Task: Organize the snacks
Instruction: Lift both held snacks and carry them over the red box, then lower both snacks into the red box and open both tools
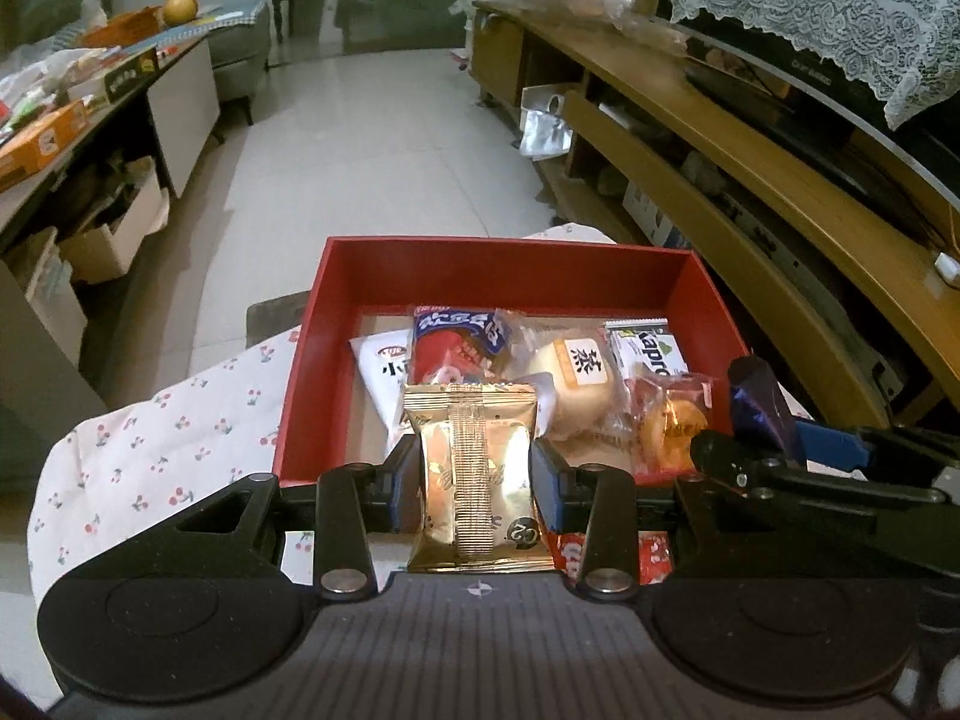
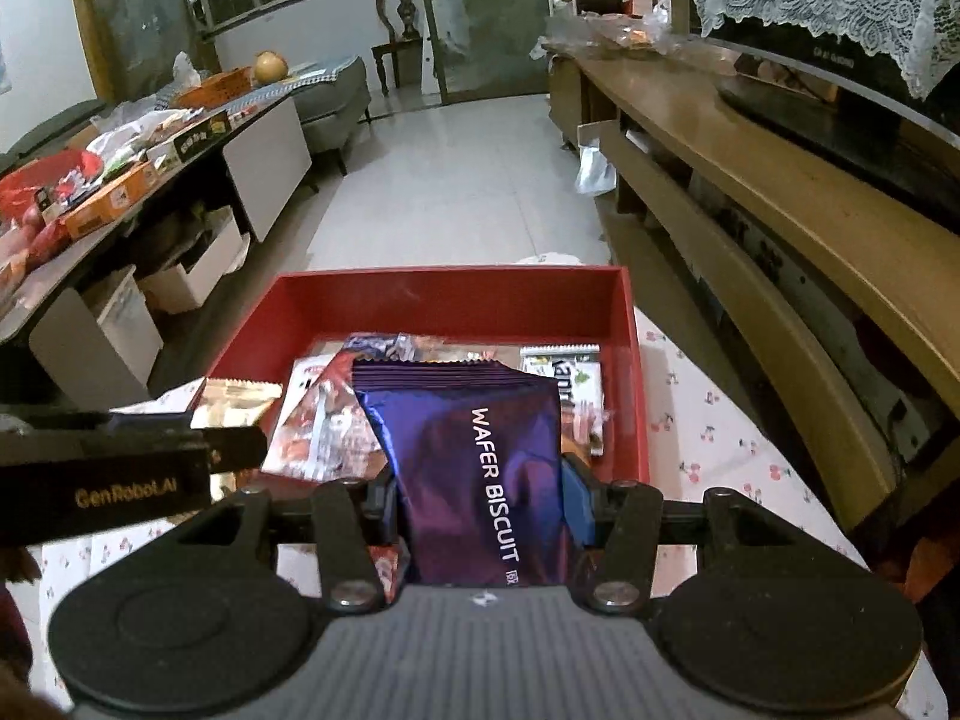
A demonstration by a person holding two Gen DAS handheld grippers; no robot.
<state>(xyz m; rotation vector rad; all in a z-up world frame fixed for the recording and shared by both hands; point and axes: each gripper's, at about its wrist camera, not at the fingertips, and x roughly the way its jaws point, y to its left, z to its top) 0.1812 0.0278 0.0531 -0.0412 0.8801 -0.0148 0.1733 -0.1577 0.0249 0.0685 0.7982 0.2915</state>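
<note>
A red box (image 1: 504,273) (image 2: 444,300) stands on a cherry-print cloth (image 1: 150,438) and holds several wrapped snacks. In the left wrist view my left gripper (image 1: 474,471) is shut on a gold foil snack packet (image 1: 474,480), held upright just before the box's near wall. In the right wrist view my right gripper (image 2: 480,501) is shut on a purple wafer biscuit packet (image 2: 480,468), also above the near edge of the box. Each gripper shows in the other's view: the right one (image 1: 762,420) with its purple packet, the left one (image 2: 234,441) with the gold packet (image 2: 234,402).
A red snack wrapper (image 1: 600,558) lies on the cloth under the left gripper. A wooden TV cabinet (image 1: 750,192) runs along the right. A cluttered low table (image 2: 120,168) with boxes stands on the left. Tiled floor (image 1: 372,138) lies beyond the box.
</note>
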